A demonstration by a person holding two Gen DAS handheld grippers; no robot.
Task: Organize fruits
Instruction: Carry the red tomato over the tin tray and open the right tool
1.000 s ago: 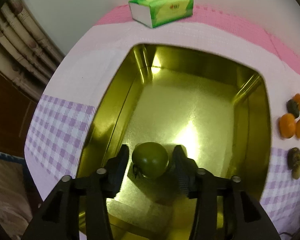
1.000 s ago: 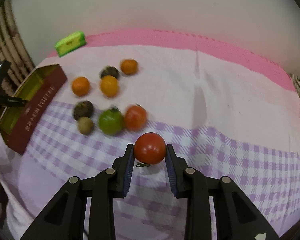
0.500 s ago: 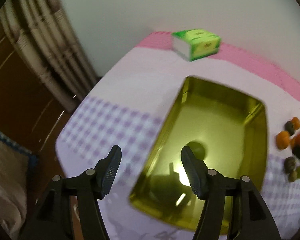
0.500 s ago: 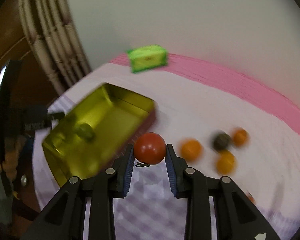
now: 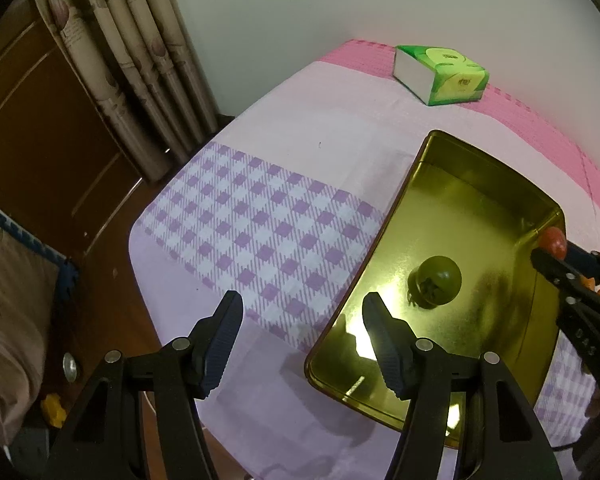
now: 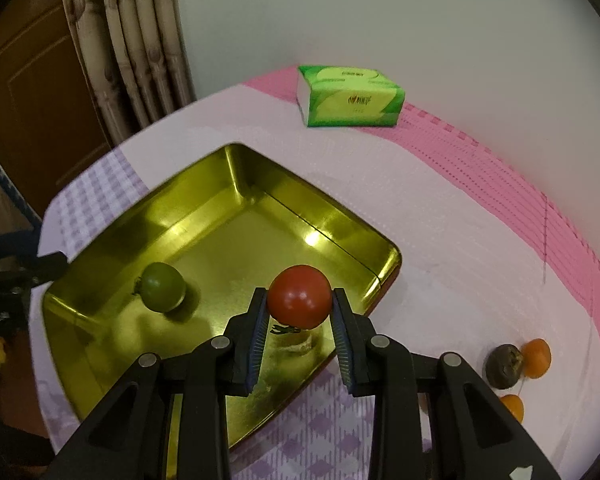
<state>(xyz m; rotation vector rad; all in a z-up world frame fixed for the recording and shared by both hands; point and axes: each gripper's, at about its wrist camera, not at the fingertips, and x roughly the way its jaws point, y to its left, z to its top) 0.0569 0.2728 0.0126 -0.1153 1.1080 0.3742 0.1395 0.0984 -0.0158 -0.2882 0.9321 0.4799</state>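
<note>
Right gripper clenched on red tomato, held over near right part of gold tin. Left gripper released, nothing between fingers, over checked cloth at tin's left edge. Green tomato resting on tin floor, left side. Oranges and dark fruit on cloth, far right. Green tissue box at far edge.

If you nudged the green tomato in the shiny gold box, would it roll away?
Probably yes. The round green tomato sits loose on the smooth, shiny floor of the gold metal tin, so a nudge would likely send it rolling. The tin's raised walls should stop it. Its little stem on one side might make the roll wobbly.
</note>
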